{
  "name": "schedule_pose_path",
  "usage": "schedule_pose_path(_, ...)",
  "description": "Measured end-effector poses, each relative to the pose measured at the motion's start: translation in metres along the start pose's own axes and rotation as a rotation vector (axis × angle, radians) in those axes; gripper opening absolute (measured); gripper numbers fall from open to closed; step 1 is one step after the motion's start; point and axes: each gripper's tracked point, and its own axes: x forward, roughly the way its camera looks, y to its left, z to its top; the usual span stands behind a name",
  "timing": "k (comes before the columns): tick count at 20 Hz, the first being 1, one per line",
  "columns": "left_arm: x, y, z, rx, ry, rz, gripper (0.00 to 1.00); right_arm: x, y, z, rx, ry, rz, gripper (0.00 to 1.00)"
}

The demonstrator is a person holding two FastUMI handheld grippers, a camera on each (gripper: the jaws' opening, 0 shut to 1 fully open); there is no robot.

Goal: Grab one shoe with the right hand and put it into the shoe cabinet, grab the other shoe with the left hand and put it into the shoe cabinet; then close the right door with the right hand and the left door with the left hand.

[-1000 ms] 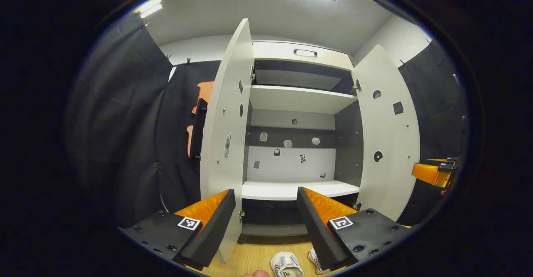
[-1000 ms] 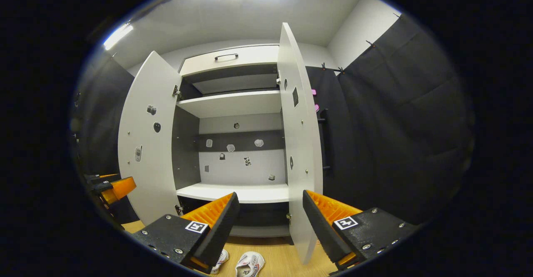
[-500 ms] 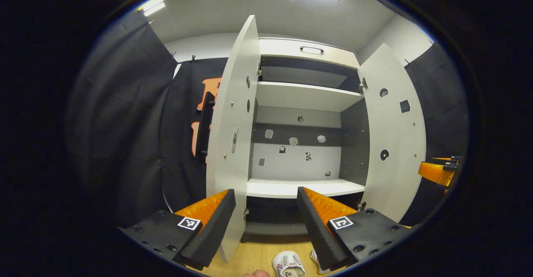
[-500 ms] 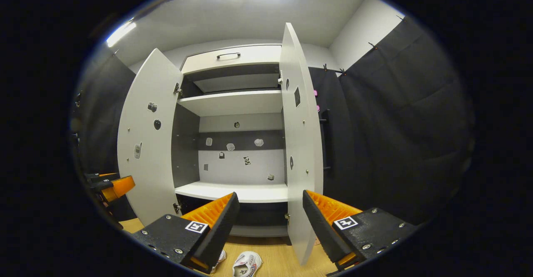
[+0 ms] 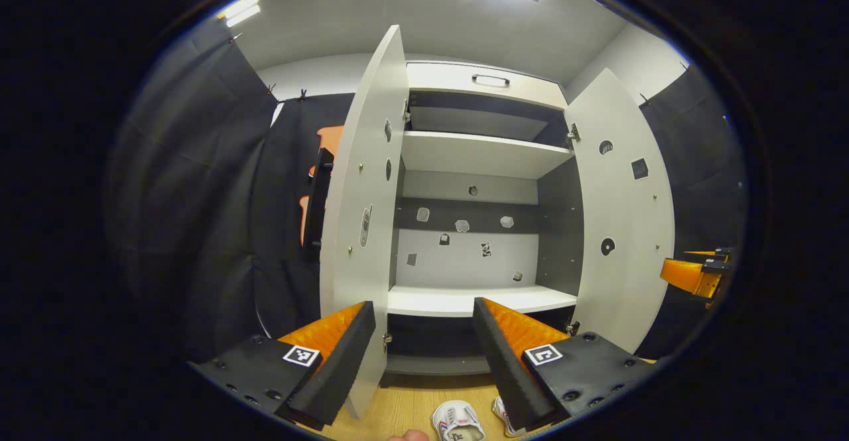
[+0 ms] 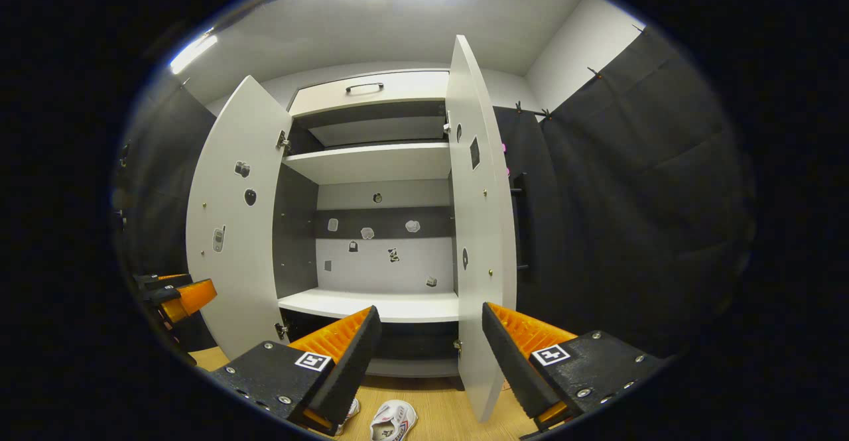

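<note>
The white shoe cabinet (image 5: 464, 156) (image 6: 371, 162) stands ahead with both doors swung wide. Its left door (image 5: 361, 215) (image 6: 232, 229) and right door (image 5: 623, 215) (image 6: 477, 229) carry small stickers. Two white shoes with red and blue stripes lie on the wooden floor below: one shoe (image 5: 456, 422) (image 6: 394, 420) in plain sight, the other shoe (image 5: 501, 412) (image 6: 351, 412) half hidden behind a finger. My left gripper (image 5: 424, 355) is open, well above the shoes. My right gripper (image 6: 430, 355) is open too, equally high. Each gripper also shows at the far edge of the other's view.
The cabinet holds two white shelves (image 5: 477, 298) (image 6: 378, 305) and a top drawer with a black handle (image 5: 491, 80). Black cloth (image 6: 630, 195) hangs on both sides. A fingertip (image 5: 408, 436) peeks in at the bottom of the left gripper view.
The left gripper view swayed slightly right and came back; the right gripper view shifted a little. Both grippers stay open and the shoes lie where they were.
</note>
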Motion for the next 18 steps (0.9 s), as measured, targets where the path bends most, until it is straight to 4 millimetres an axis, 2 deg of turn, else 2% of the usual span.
schedule_pose_path(2,0.000,-0.002,0.000,0.000,-0.001,-0.004,0.94,0.000,0.000,0.000,-0.002,0.001,-0.001,0.94)
schedule_pose_path(8,0.001,-0.005,-0.001,0.004,0.000,-0.011,0.96,0.009,0.007,-0.007,0.000,0.016,0.011,0.94)
schedule_pose_path(9,0.001,-0.005,-0.001,0.005,0.000,-0.011,0.94,0.011,0.009,-0.012,-0.002,0.023,0.015,0.94)
schedule_pose_path(11,0.000,-0.007,-0.001,0.002,0.000,-0.015,0.96,0.016,0.016,-0.025,-0.013,0.048,0.029,0.94)
schedule_pose_path(12,0.000,-0.007,-0.002,0.002,0.001,-0.015,0.94,0.020,0.020,-0.035,-0.021,0.064,0.037,0.94)
schedule_pose_path(14,-0.001,-0.007,-0.004,0.001,0.004,-0.015,0.96,0.027,0.028,-0.062,-0.040,0.107,0.049,0.94)
schedule_pose_path(15,-0.001,-0.007,-0.004,-0.001,0.006,-0.015,0.99,0.031,0.031,-0.080,-0.052,0.141,0.052,0.94)
schedule_pose_path(18,-0.002,-0.006,-0.007,-0.001,0.011,-0.011,0.96,0.038,0.038,-0.146,-0.075,0.253,0.060,0.94)
